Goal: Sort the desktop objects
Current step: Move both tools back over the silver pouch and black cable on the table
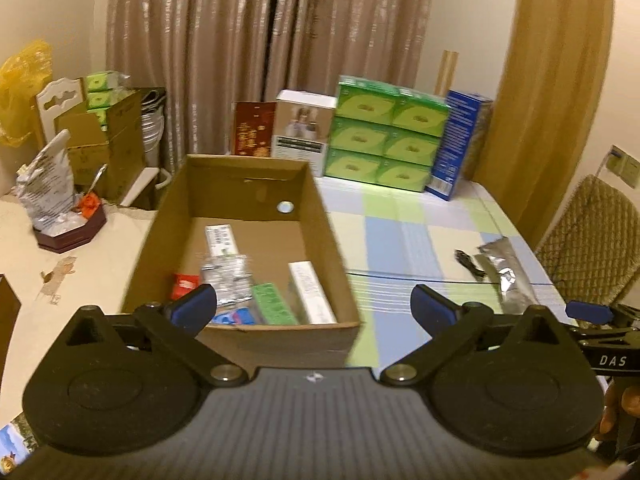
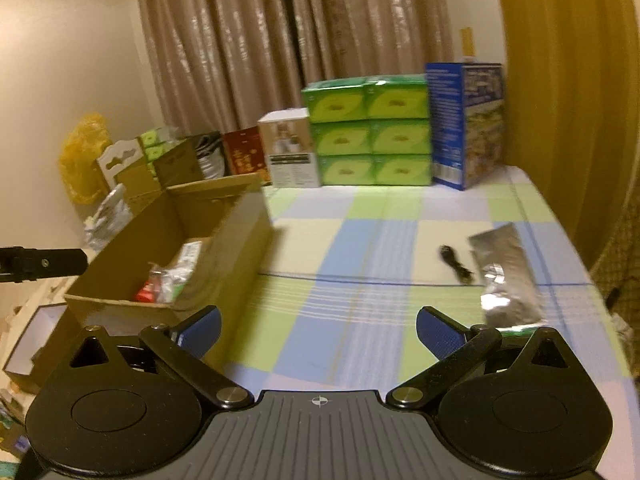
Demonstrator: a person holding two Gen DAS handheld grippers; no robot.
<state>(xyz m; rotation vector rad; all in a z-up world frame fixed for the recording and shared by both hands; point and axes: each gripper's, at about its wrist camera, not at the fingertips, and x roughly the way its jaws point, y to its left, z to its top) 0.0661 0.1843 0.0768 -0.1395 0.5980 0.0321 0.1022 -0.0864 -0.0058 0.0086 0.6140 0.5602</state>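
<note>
Checked cloth in green, blue and cream is covering the table [image 2: 360, 240], where an open cardboard box [image 1: 332, 248] is sitting at the left, holding small packets and cartons. Silver foil pouch [image 2: 504, 276] and a small black object [image 2: 456, 264] are lying side by side on the cloth, well right of the box — both the left gripper [image 1: 314, 312] and the right gripper [image 2: 318, 334] are hovering with fingers spread wide, holding nothing.

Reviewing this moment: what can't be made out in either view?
- Print on the white cartons in the cardboard box: too small, left wrist view.
- Box contents at the near wall: hidden by the left gripper.
- Small black item beside the silver pouch: motion blur, right wrist view.
- Pouch's near end: hidden behind the right gripper.
- Open white box: cut off at the left edge.
</note>
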